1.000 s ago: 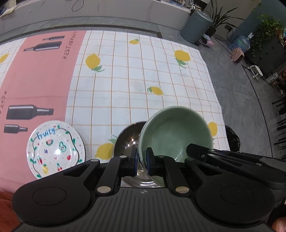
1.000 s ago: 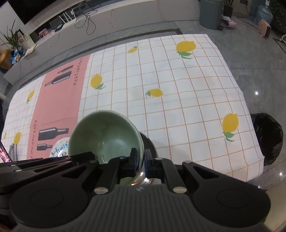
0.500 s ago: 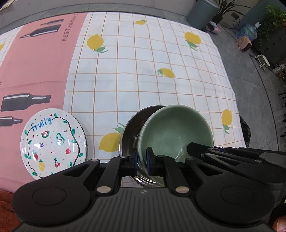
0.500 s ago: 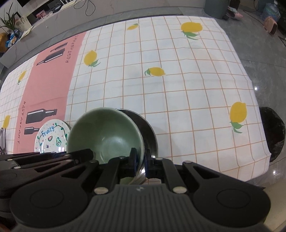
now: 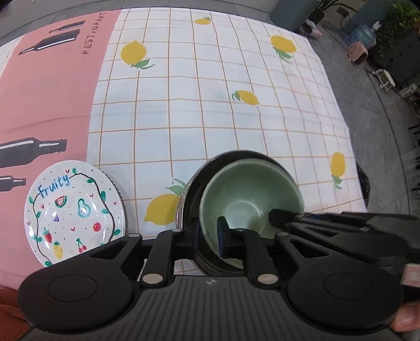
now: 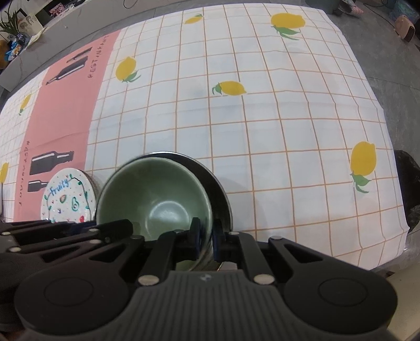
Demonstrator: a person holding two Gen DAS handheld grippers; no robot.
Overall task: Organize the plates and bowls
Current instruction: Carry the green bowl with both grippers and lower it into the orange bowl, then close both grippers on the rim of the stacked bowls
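A green bowl point(image 5: 249, 199) point(image 6: 155, 199) rests nested inside a steel bowl point(image 5: 190, 194) point(image 6: 221, 199) on the lemon-print tablecloth. My left gripper point(image 5: 208, 236) straddles the green bowl's near-left rim; its jaws are opening and a gap shows beside the rim. On the near-right rim, my right gripper point(image 6: 206, 236) is shut, with one pad inside the green bowl and one outside. A white "Fruity" plate point(image 5: 73, 209) point(image 6: 68, 199) lies to the left, on top of another ridged-edge plate.
The tablecloth point(image 5: 210, 118) spreads far ahead, with a pink band on its left. The table's right edge point(image 6: 380, 209) drops to a grey floor, where a black bag point(image 6: 407, 183) sits. A grey bin point(image 5: 291, 10) and potted plants stand far back right.
Both grippers came down with the green bowl, which went from tilted above the steel bowl to nested in it. The left jaws have parted from the rim.
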